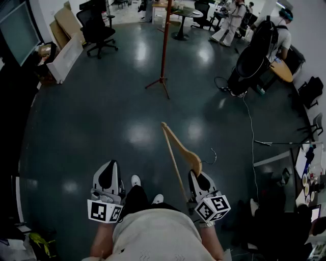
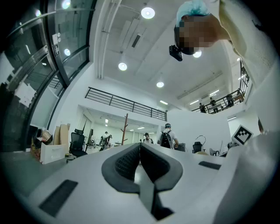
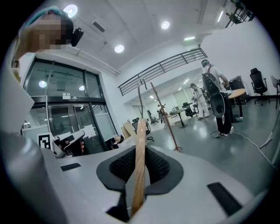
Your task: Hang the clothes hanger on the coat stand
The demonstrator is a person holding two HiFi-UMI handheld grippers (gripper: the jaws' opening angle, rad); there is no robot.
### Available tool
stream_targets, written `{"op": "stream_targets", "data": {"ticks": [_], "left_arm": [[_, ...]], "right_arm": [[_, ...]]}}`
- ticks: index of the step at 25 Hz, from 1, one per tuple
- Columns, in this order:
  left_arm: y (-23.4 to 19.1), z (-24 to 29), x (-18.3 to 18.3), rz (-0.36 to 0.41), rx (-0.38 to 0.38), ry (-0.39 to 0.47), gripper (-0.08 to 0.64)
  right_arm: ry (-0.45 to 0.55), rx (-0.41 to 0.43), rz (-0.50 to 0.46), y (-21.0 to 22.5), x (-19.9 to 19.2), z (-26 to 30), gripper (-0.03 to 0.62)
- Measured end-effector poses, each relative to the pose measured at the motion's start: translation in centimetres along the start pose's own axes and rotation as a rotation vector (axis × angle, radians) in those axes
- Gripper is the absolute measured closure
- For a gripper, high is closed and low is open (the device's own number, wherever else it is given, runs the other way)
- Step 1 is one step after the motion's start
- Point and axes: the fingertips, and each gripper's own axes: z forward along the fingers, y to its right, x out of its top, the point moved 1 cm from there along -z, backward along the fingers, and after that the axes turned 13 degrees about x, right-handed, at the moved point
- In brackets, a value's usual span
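Observation:
A wooden clothes hanger [image 1: 177, 151] with a thin metal hook sticks up and forward from my right gripper [image 1: 199, 179], whose jaws are shut on its wooden arm [image 3: 139, 162]. The brown coat stand [image 1: 163, 46] rises from its tripod feet on the dark floor several steps ahead; it is also far off as a slanted pole [image 3: 167, 124] in the right gripper view and as a small post [image 2: 125, 128] in the left gripper view. My left gripper [image 1: 108, 176] is held low beside my body, its jaws shut with nothing between them [image 2: 139, 161].
Black office chairs [image 1: 98, 30] and leaning cardboard [image 1: 65, 23] stand at the far left. A round table [image 1: 182, 14] is behind the stand. People with a large black bag [image 1: 252, 58] stand far right, and a cable [image 1: 250, 127] trails across the floor. Desk clutter [image 1: 308, 173] is at my right.

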Motion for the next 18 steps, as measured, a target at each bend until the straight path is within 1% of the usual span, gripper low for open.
{"op": "stream_targets", "data": {"ticks": [4, 8, 12, 18], "left_arm": [[-1.3, 2.1, -0.9, 0.01, -0.021, -0.005, 0.546], [-3.1, 4.8, -1.5, -0.001, -0.027, -0.013, 0.546], [-5.5, 9.3, -2.2, -0.007, -0.04, -0.025, 0.546], [-9.7, 17.9, -4.1, -0.027, -0.06, -0.056, 0.546]], "right_arm": [[0.004, -0.031, -0.006, 1.0, 0.2, 2.4, 0.523], [0.013, -0.056, 0.016, 2.1, 0.7, 5.0, 0.523], [0.004, -0.072, 0.025, 3.3, 1.4, 9.1, 0.523], [-0.043, -0.092, 0.035, 5.8, 2.2, 17.1, 0.523]]}}
